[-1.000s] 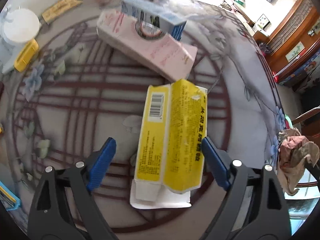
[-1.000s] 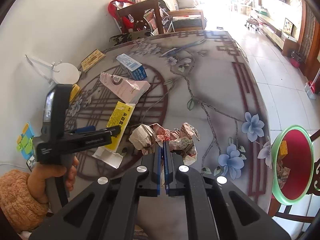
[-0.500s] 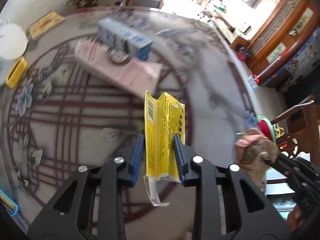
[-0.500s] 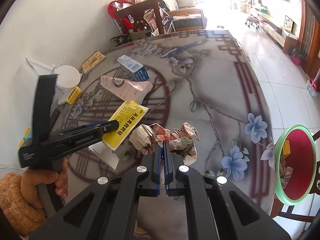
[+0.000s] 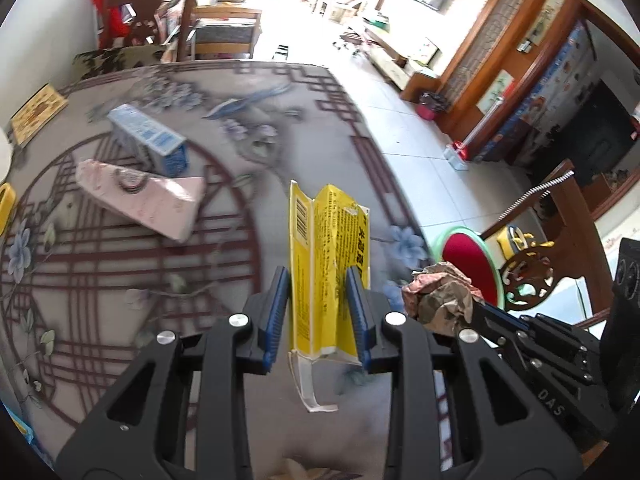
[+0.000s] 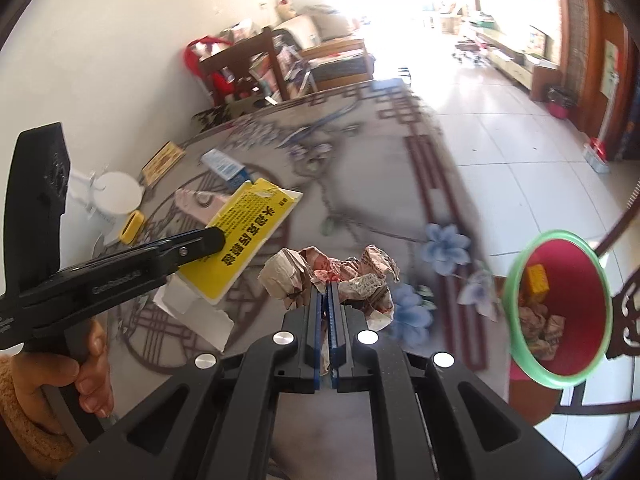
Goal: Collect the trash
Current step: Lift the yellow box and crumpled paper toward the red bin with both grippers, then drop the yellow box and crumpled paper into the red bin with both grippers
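While the left wrist view looks out across the patterned table (image 5: 120, 272), the left gripper (image 5: 320, 312) is clamped on the yellow carton (image 5: 324, 264), its blue pads pressing the flattened sides and a torn white flap dangling loose below the grip. Off to the right in that view the right gripper's black fingers carry a crumpled paper wad (image 5: 438, 294), and beyond it sits the red bin (image 5: 470, 264) with its green rim, off the table's edge. A pink carton (image 5: 140, 196) and a blue-and-white box (image 5: 150, 142) lie on the table, touching each other, not yet collected. From the right wrist view, the right gripper (image 6: 328, 312) has its jaws pressed together on the crumpled paper wad (image 6: 332, 274), pinching only a thin fold of it, so the hold may be shallow, though motion blur makes that hard to judge. The left gripper (image 6: 200, 242) shows at left with the yellow carton (image 6: 244, 236) held clear of the table, and the red bin (image 6: 558, 312) stands low at right, already holding some paper and a small yellow box. The risks from here seem plain: the wad could slip from its thin pinch mid-swing, the soft carton could buckle and twist out, and with both grippers heading for one narrow opening they could knock together or drop trash on the floor.
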A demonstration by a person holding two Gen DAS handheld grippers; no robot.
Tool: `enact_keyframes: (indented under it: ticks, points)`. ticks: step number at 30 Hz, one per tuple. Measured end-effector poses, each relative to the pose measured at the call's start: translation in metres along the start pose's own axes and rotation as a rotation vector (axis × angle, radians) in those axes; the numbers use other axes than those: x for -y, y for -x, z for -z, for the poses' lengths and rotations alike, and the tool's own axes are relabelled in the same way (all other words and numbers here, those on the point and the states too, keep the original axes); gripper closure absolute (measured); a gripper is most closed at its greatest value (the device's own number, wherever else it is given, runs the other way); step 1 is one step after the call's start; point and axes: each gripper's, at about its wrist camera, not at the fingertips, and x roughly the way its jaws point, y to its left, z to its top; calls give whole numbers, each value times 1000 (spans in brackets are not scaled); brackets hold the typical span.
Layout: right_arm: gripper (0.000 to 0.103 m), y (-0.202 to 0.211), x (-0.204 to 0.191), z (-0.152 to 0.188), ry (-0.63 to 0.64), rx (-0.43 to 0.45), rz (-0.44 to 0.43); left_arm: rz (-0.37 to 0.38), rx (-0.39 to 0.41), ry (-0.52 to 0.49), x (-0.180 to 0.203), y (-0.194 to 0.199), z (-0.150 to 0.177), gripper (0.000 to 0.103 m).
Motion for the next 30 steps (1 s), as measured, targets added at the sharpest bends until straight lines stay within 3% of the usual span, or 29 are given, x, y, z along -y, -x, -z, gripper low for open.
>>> enact_keyframes:
  ticks: [15, 23, 26, 28, 30]
  points:
    - [99, 64, 122, 41, -254, 70, 203, 145, -56, -149, 99, -29, 14, 74]
    - [98, 57, 211, 32, -378, 70, 305, 198, -99, -222, 142, -52, 10, 74]
    - [86, 47, 232, 24, -395, 84, 332, 204, -99, -243, 153, -59, 5, 74]
    - [63, 43, 247, 22, -426, 99, 346, 205, -106, -258, 160, -67, 1, 74]
    - [62, 43, 255, 21, -449, 117, 349, 206, -109, -271, 167, -72, -1, 74]
